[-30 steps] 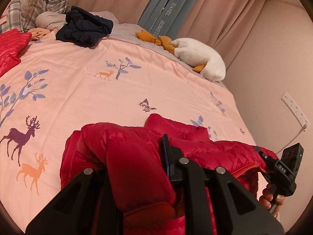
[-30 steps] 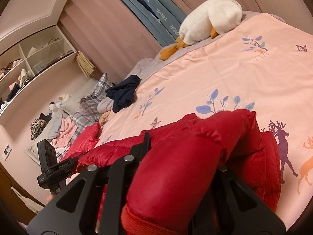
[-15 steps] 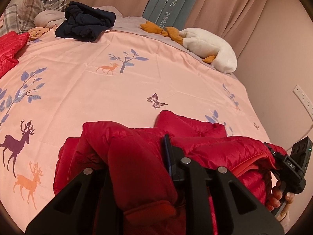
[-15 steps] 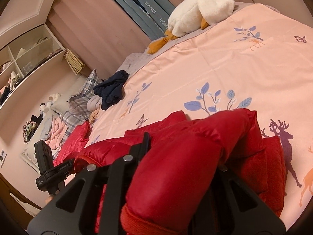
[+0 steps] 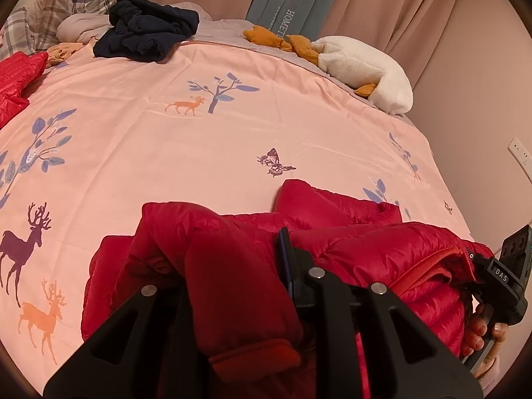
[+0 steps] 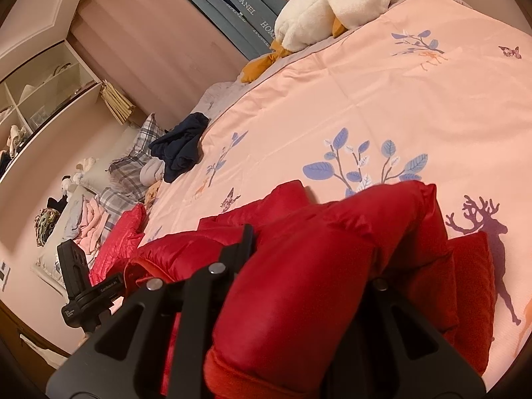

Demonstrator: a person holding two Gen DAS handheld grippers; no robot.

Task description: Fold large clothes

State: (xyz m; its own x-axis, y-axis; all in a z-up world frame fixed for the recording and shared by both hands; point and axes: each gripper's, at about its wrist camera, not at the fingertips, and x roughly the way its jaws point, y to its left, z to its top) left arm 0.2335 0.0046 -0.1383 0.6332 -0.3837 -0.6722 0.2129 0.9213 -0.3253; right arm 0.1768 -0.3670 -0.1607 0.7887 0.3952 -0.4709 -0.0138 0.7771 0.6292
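A red puffer jacket (image 5: pixel 332 242) lies bunched at the near edge of the pink bedspread (image 5: pixel 199 153). My left gripper (image 5: pixel 232 286) is shut on a thick red fold of it, a sleeve with a ribbed cuff. My right gripper (image 6: pixel 312 266) is shut on another thick fold of the same jacket (image 6: pixel 332 249). The right gripper's body and the hand that holds it show in the left wrist view (image 5: pixel 505 282). The left gripper's body shows in the right wrist view (image 6: pixel 83 286). The jacket hides the fingertips of both.
A dark navy garment (image 5: pixel 146 30) lies at the far side of the bed, beside plaid pillows (image 5: pixel 66 3). A white goose plush (image 5: pixel 362 69) lies at the far right corner. Another red garment (image 5: pixel 16 79) lies at the left edge. Shelves (image 6: pixel 33 99) stand beyond.
Both grippers have carried the jacket folds forward over the bed and lower. The far objects look closer. Both grips are unchanged.
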